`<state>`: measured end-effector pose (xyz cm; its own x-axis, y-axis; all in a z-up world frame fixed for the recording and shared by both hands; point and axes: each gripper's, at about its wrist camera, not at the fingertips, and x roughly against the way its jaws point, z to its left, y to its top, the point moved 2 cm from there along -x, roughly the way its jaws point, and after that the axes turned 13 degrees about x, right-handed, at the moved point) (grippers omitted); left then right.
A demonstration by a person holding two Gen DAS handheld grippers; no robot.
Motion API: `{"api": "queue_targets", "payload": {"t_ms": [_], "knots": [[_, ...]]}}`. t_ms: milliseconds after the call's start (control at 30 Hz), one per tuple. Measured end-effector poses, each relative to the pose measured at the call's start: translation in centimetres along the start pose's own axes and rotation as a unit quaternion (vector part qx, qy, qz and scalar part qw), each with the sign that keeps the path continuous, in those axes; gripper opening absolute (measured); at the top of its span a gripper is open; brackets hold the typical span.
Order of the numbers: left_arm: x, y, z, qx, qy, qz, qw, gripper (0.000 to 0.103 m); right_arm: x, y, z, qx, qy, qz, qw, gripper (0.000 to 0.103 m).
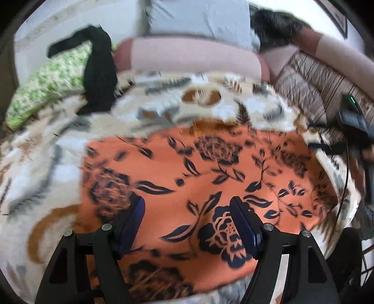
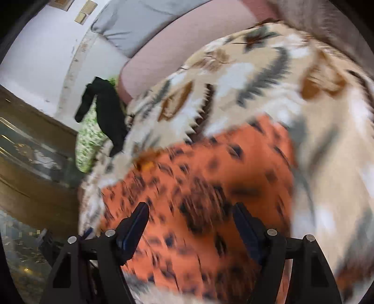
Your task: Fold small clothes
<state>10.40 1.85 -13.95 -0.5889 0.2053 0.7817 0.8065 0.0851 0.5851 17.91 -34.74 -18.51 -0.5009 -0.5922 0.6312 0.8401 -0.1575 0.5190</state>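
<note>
An orange cloth (image 1: 210,168) printed with dark blue-black flowers and leaves lies spread flat on a fluffy cream blanket (image 1: 46,163) patterned with grey, white and brown leaves; taking this orange cloth as the landmark, everything else sits around it. The left gripper (image 1: 188,205) hangs over the near half of the cloth with its jaws spread wide and released, nothing pinched between the blue pads, and the fabric shows flat in the gap. The right gripper (image 2: 190,211) is likewise above the near part of the orange cloth (image 2: 210,177), its jaws parted and gripping nothing; that view is heavily blurred, so the print reads only as dark smears. In the left wrist view, the blanket borders the cloth on the far side and the left side. Beyond the cloth's far left corner, well apart from it, a black garment (image 1: 99,70) is draped over a green-and-white patterned cloth (image 1: 46,86); the same pair appears in the right wrist view, black garment (image 2: 107,114) across the green cloth (image 2: 90,138). Behind the cloth's far edge, past the blanket, runs a pink bolster (image 1: 187,56), with a grey pillow (image 1: 198,16) farther back. To the cloth's right lies a brown striped quilt (image 1: 311,81), and the other gripper's black body with cable (image 1: 353,119) shows at that edge.
</note>
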Motion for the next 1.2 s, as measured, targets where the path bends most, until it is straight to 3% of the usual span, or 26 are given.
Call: {"api": "queue_targets", "payload": {"t_ms": [67, 100, 133, 200, 267, 300, 400, 467, 500, 600, 700, 800, 833, 900, 967, 1000, 1033, 1067, 1133, 1167, 1200], "knots": [[-3.9, -1.7, 0.8, 0.001, 0.038, 0.04, 0.9985, 0.078, -2.9, 1.5, -3.0, -0.048, 0.016, 0.011, 0.999, 0.077], [-3.9, -2.0, 0.7, -0.007, 0.037, 0.018, 0.9991, 0.082, -4.0, 1.8, -5.3, -0.066, -0.028, 0.006, 0.997, 0.077], [-3.4, -2.1, 0.4, -0.02, 0.044, 0.007, 0.9988, 0.083, -4.0, 1.7, -7.6, -0.103, -0.041, -0.009, 0.994, 0.074], [-2.6, -2.0, 0.5, -0.007, 0.035, 0.012, 0.9993, 0.083, -2.2, 0.7, -9.5, -0.184, -0.004, -0.071, 0.98, 0.069], [-1.7, -1.5, 1.2, 0.02, 0.025, 0.008, 0.9995, 0.083, 0.0, 0.1, -7.1, -0.133, -0.049, -0.088, 0.986, 0.07], [-1.1, -1.2, 1.6, 0.034, 0.02, 0.001, 0.9992, 0.083, 0.6, -0.4, -6.0, -0.117, -0.044, -0.088, 0.988, 0.07], [-0.1, -1.2, 2.2, 0.052, 0.005, -0.017, 0.9985, 0.083, 1.4, -3.8, -2.7, -0.105, 0.033, -0.079, 0.991, 0.075], [-2.2, -1.5, 2.4, 0.046, 0.013, 0.026, 0.9985, 0.084, 0.9, -7.2, -1.6, -0.097, 0.028, -0.04, 0.994, 0.077], [-3.5, -1.6, 2.6, 0.033, 0.031, 0.043, 0.998, 0.086, 0.9, -9.3, -1.7, -0.1, -0.002, -0.026, 0.995, 0.077], [-1.5, -1.2, 1.5, 0.022, 0.038, 0.016, 0.9989, 0.086, 3.9, -12.9, -1.2, -0.14, -0.023, -0.07, 0.987, 0.076], [1.2, -0.8, 0.5, 0.032, 0.009, -0.026, 0.9991, 0.086, 7.1, -15.0, 0.7, -0.147, -0.029, -0.117, 0.982, 0.076], [0.8, -1.2, -0.6, 0.029, -0.013, -0.019, 0.9993, 0.086, 7.1, -17.3, 0.6, -0.19, -0.038, -0.116, 0.974, 0.08], [-0.2, -1.4, -0.6, 0.028, -0.009, -0.007, 0.9995, 0.086, 6.2, -18.0, -0.2, -0.216, -0.029, -0.109, 0.97, 0.079], [-3.5, -2.3, -0.6, 0.013, 0.034, 0.044, 0.9983, 0.087, 5.1, -18.6, -2.9, -0.274, -0.009, -0.114, 0.955, 0.08], [-3.5, -2.6, -1.1, -0.016, 0.051, 0.016, 0.9985, 0.09, 4.8, -19.5, -4.4, -0.335, 0.028, -0.157, 0.928, 0.081], [-3.4, -2.7, -1.3, -0.011, 0.055, 0.021, 0.9982, 0.09, 4.7, -19.5, -4.9, -0.359, 0.051, -0.178, 0.915, 0.081], [-3.2, -2.5, -1.2, -0.002, 0.052, 0.021, 0.9984, 0.09, 4.6, -19.3, -5.1, -0.365, 0.061, -0.188, 0.91, 0.079], [-3.2, -2.5, -1.1, 0.005, 0.05, 0.024, 0.9985, 0.09, 4.6, -19.2, -5.3, -0.367, 0.064, -0.194, 0.908, 0.07], [-3.1, -2.4, -0.9, 0.009, 0.046, 0.03, 0.9984, 0.09, 4.0, -19.1, -5.9, -0.376, 0.059, -0.18, 0.907, 0.027], [-3.1, -2.4, -0.8, 0.007, 0.046, 0.032, 0.9984, 0.09, 4.0, -19.1, -5.9, -0.376, 0.049, -0.174, 0.909, 0.017], [-2.8, -2.4, -0.7, 0.007, 0.047, 0.033, 0.9983, 0.09, 4.4, -18.9, -5.4, -0.355, 0.034, -0.171, 0.918, 0.015]]}}
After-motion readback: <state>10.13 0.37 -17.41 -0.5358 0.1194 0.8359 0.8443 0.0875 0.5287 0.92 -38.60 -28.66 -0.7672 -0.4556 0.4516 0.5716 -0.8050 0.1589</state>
